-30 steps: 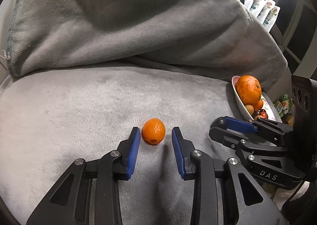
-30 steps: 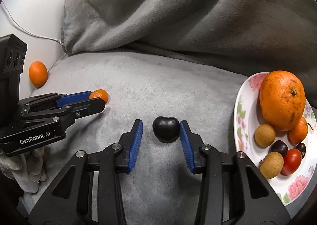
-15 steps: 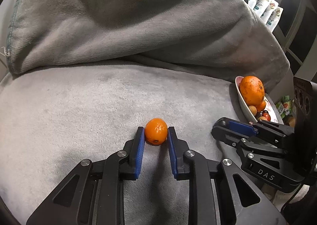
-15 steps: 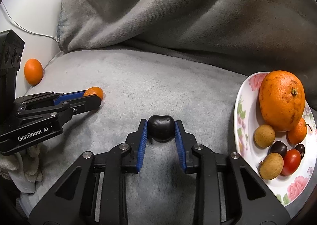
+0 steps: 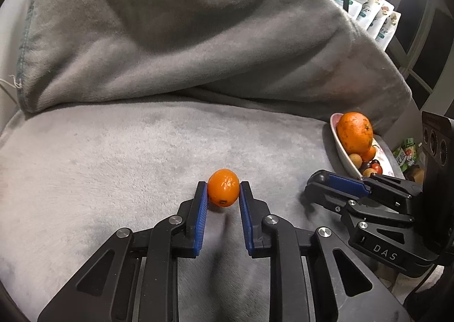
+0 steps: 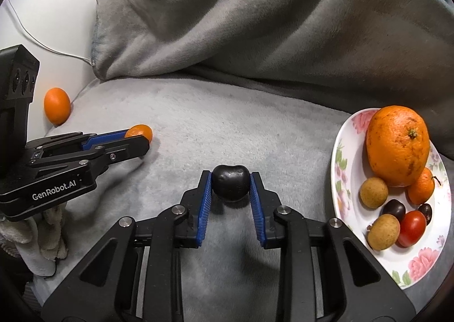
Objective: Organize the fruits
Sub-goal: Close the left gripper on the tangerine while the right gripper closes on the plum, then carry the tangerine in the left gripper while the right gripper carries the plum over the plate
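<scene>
My left gripper (image 5: pixel 223 190) is shut on a small orange kumquat (image 5: pixel 223 186) that rests low on the grey blanket; from the right wrist view the same gripper (image 6: pixel 142 139) and kumquat (image 6: pixel 139 131) show at the left. My right gripper (image 6: pixel 230 183) is shut on a dark, almost black cherry-like fruit (image 6: pixel 230 185), its blue pads pressing both sides. A floral plate (image 6: pixel 344 180) at the right holds a big orange (image 6: pixel 397 143), two brown longans, a red cherry tomato and dark fruits. In the left wrist view the right gripper (image 5: pixel 320 183) hides its fruit.
Another small orange fruit (image 6: pixel 56 105) lies at the far left against the white wall. A bulky grey blanket fold (image 5: pixel 184 38) rises behind the flat area. White snack packets (image 5: pixel 374 16) stand at the back right. A white cloth (image 6: pixel 34 234) hangs under the left gripper.
Both grippers went from open around their fruits to shut on them: the left on the kumquat, the right on the dark fruit. Neither hand has moved much.
</scene>
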Motion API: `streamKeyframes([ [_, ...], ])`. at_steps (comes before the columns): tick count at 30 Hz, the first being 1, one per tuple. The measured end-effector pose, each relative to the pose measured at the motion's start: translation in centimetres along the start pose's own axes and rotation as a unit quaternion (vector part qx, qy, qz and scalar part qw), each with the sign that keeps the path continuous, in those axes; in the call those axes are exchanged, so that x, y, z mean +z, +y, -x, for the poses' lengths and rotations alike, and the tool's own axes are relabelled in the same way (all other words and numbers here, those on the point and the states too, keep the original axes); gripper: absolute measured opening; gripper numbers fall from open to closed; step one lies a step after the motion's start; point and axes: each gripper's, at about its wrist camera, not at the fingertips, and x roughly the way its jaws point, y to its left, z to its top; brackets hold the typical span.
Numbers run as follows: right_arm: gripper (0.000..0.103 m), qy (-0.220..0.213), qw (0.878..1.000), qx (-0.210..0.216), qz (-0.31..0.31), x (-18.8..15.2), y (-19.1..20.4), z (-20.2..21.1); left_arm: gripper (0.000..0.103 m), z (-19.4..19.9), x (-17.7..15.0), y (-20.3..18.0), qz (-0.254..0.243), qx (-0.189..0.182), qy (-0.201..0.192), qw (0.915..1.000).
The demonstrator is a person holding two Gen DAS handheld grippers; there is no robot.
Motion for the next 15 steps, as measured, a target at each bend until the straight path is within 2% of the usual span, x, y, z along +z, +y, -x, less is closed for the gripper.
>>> streamKeyframes([
  [15,0.028,-0.046,0.999,0.000,-0.012,-1.5,-1.5,6.0,0.020,3.1,0.3,-3.9,-0.035,-0.020,-0.027,0.9988],
])
